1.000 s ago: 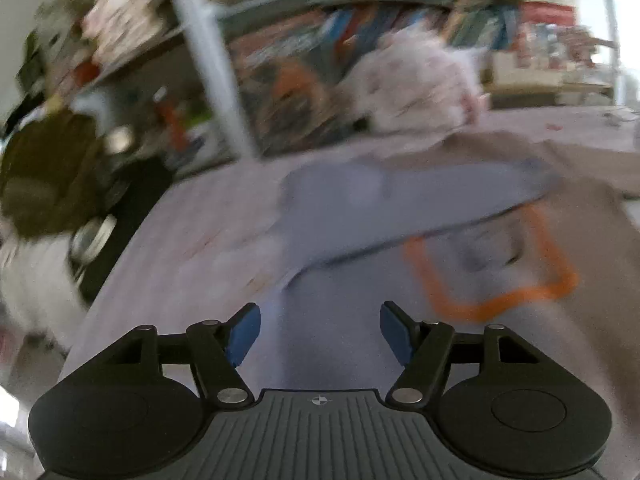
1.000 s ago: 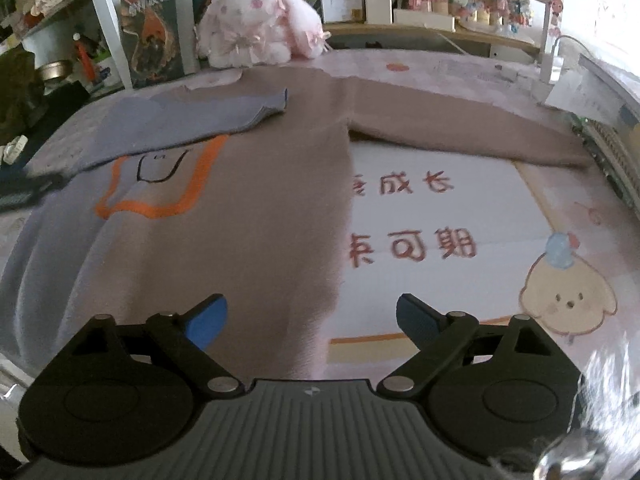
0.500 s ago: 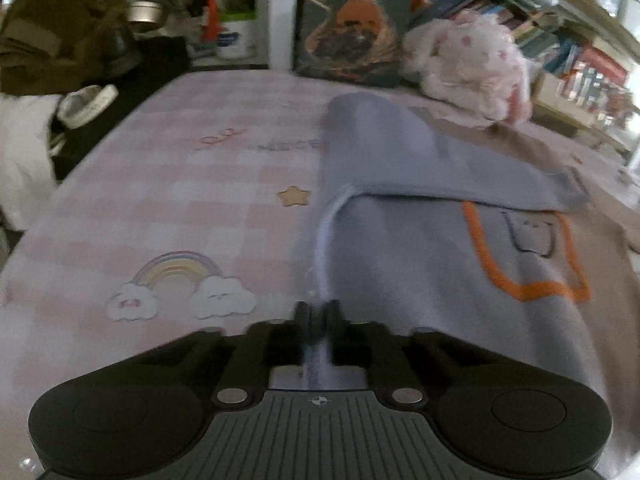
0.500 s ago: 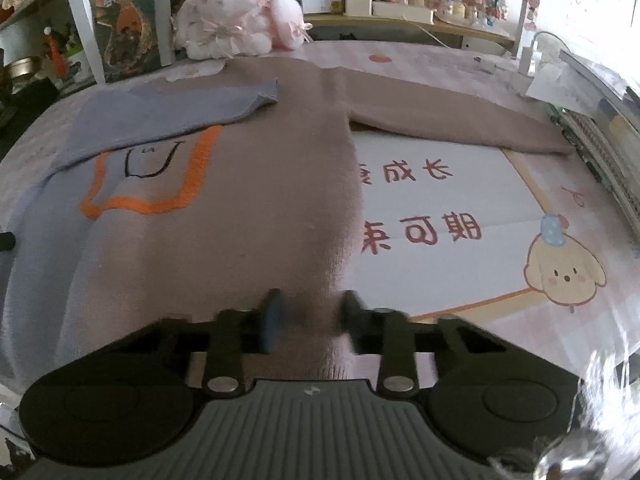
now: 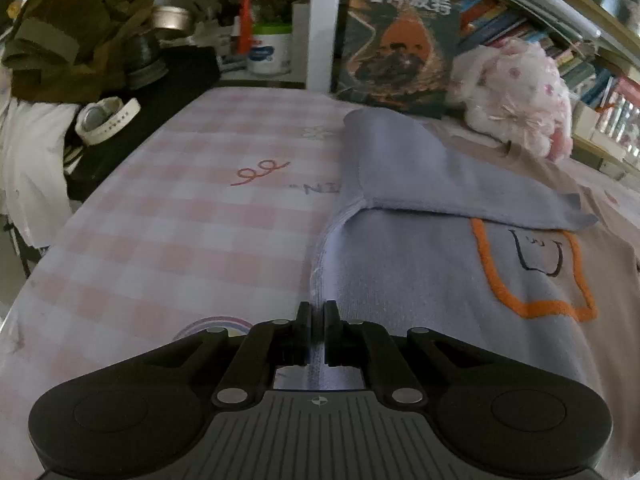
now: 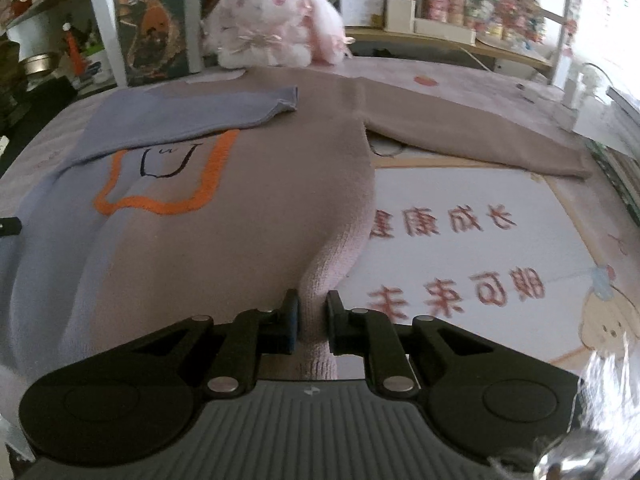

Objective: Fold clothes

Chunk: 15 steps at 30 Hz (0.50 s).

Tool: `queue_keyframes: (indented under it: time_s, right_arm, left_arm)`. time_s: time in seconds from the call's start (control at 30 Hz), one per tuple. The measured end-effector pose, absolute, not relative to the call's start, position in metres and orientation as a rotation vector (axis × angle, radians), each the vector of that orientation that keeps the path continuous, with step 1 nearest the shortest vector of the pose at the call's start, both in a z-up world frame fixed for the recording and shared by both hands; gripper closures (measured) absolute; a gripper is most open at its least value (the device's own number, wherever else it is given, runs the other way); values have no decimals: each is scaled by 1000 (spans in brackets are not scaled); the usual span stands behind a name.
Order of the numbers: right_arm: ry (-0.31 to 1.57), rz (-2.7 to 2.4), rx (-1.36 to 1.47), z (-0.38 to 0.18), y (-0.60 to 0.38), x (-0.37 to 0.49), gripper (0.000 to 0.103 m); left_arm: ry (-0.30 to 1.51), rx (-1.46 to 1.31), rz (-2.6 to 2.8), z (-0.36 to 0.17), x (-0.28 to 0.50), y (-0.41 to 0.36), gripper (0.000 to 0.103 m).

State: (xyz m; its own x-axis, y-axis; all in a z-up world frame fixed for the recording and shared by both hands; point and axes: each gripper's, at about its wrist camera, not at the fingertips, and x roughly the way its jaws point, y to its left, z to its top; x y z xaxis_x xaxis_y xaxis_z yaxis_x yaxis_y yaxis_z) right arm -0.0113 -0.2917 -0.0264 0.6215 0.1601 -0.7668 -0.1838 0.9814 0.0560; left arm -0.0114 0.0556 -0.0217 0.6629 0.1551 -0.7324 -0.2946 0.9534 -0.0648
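Sweater point(image 6: 248, 200), lilac and tan, lies flat on the printed bedspread point(image 5: 180, 232), its lilac sleeve point(image 5: 440, 184) already folded across the chest. Your left gripper point(image 5: 316, 320) pinches the lilac hem corner and your right gripper point(image 6: 311, 316) pinches the tan one, so you can likely lift the bottom edge evenly toward the plush rabbit point(image 6: 272, 28).
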Motion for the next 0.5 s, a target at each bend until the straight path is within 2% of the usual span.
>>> queue_keyframes:
  time_s: [0.5]
  right_arm:
    - [882,226,-48,-27,-282,-18,90]
  left_arm:
    - [820,-163,245,-27,-14,63,98]
